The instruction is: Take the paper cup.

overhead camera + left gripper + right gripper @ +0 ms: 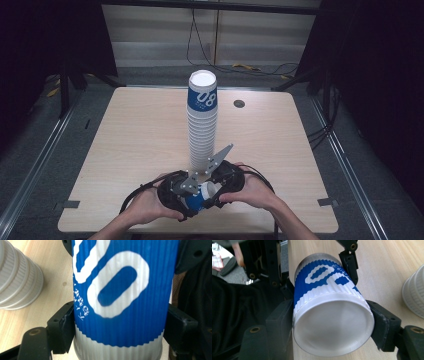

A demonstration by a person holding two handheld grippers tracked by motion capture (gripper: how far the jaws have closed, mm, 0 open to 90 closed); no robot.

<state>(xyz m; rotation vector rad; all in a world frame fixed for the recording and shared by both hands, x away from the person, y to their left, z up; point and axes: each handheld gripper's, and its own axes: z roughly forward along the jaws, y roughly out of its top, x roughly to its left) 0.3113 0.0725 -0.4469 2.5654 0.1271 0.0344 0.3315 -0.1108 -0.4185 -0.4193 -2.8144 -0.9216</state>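
Basically, blue cup [198, 196] lies on its side near the table's [130, 150] front edge (just before the cup stack [202, 125]), clamped by both grippers: left gripper [120, 327], right gripper [332, 325].

A tall cup stack [202, 125] stands at the middle of the bench [130, 145]. Just before it, near the front edge, a single cup [199, 196] lies between the left claw [181, 196] and right claw [216, 189].

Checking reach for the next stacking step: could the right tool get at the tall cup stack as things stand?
Probably not yet. The right tool is shut on the blue cup, which the left tool also clamps. The cup stack stands just beyond, path otherwise free.
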